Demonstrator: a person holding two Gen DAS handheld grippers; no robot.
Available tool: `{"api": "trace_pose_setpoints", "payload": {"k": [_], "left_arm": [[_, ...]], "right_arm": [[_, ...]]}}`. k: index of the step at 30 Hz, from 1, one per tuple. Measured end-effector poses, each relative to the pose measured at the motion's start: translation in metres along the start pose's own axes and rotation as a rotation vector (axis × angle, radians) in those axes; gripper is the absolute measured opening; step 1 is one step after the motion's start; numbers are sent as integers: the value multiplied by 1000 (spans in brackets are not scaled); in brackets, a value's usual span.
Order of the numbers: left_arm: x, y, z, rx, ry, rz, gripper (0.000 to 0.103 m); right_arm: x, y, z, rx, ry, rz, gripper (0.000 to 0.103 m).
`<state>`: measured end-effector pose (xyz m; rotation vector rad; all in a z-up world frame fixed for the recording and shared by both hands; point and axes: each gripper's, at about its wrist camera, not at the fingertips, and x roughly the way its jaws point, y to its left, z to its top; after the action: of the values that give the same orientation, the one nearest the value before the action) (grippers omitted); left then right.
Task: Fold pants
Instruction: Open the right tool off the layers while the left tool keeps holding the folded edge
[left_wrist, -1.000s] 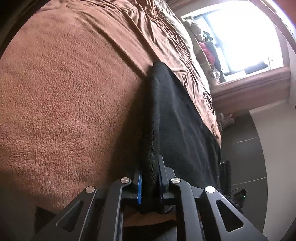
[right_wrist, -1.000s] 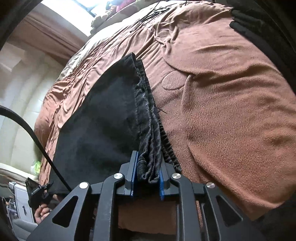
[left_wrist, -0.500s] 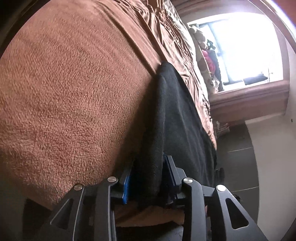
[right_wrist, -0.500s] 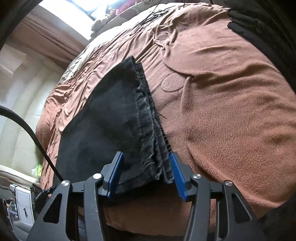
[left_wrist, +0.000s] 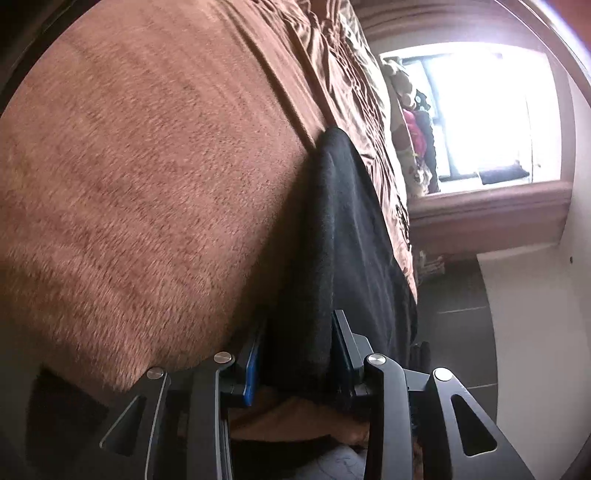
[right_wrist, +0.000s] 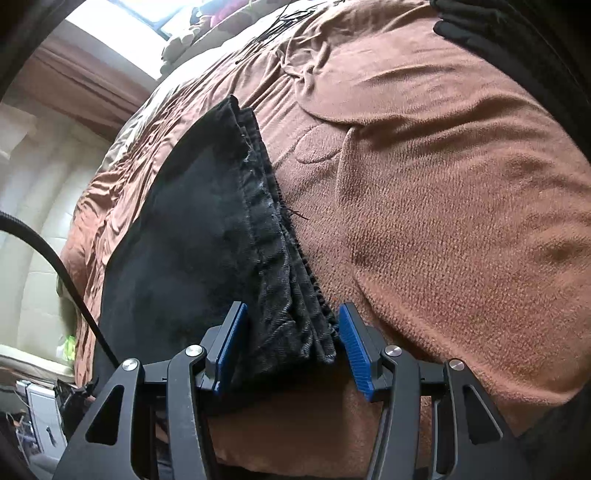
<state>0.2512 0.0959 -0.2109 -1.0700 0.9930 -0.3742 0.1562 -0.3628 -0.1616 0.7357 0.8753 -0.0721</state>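
Lying on brown blanket (right_wrist: 461, 221), black pants (right_wrist: 192, 236) sit between parted left claw (left_wrist: 297, 354) and right claw (right_wrist: 291, 343), unclamped.

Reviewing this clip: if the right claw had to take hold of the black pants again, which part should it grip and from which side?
Probably the stacked waistband corner of the black pants, entered from the near bed edge. The layers lie bunched there near the brown blanket's edge, already between the open pads of the right claw, so one closing should catch them all.
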Motion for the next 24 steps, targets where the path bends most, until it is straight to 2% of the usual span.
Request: {"api": "trace_pose_setpoints", "payload": {"k": [5,10,13,20,24], "left_arm": [[0,3,1,3,5,-6,36],[8,-8,8,34,-1,20,36],[8,-14,7,57,-17,33,15],[-20,-34,13,98,-96,-17,12],[-34,-30,17,76,-121,-41,11]], "right_arm": [[-1,1,-3,3,-6,-9,50],[0,-2,-3,27,-7,1,50],[0,-5,-7,54,-26,2,50],[-6,6,-11,58,-20,-8,47],[-8,14,-22,39,-4,-9,47]]}}
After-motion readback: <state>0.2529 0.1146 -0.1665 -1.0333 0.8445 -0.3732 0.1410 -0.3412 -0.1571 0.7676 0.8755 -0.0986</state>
